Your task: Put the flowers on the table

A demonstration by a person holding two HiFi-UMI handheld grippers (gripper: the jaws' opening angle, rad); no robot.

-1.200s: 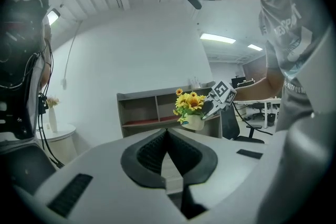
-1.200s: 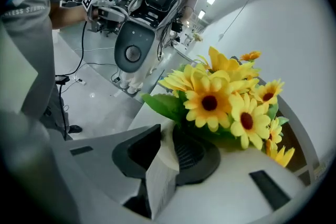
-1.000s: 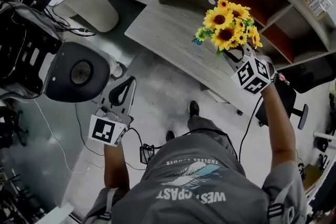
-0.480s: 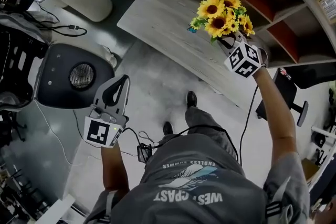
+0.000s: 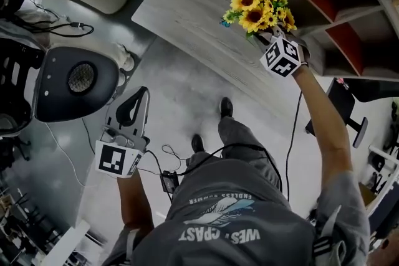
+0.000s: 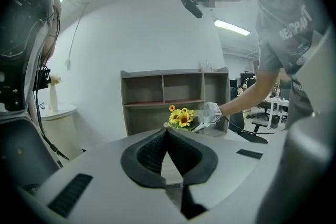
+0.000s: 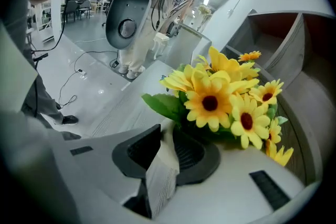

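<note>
Since a second ago my right gripper (image 5: 264,36) has carried the flowers (image 5: 257,2) further toward the top of the head view, closer to the shelf unit (image 5: 349,0), while my left gripper (image 5: 141,98) has barely shifted at lower left. The flowers are a tight bunch of yellow sunflower-like blooms with dark brown centres and a few broad green leaves. In the right gripper view they fill the centre and right, just above the jaws (image 7: 167,140). Those jaws are clamped on the pale ribbed wrap (image 7: 160,170) at the bunch's base. The bunch sits over the far part of the table (image 5: 187,15), near the shelf, and I cannot tell whether its base touches the top. In the left gripper view my left jaws (image 6: 167,135) meet at their tips with nothing between them. The table is a grey wood-grain slab, and the shelf unit behind it is grey with red-brown boards. The floor (image 5: 181,103) is polished grey, and a machine (image 5: 75,81) with a rounded dark shell stands at the left.
</note>
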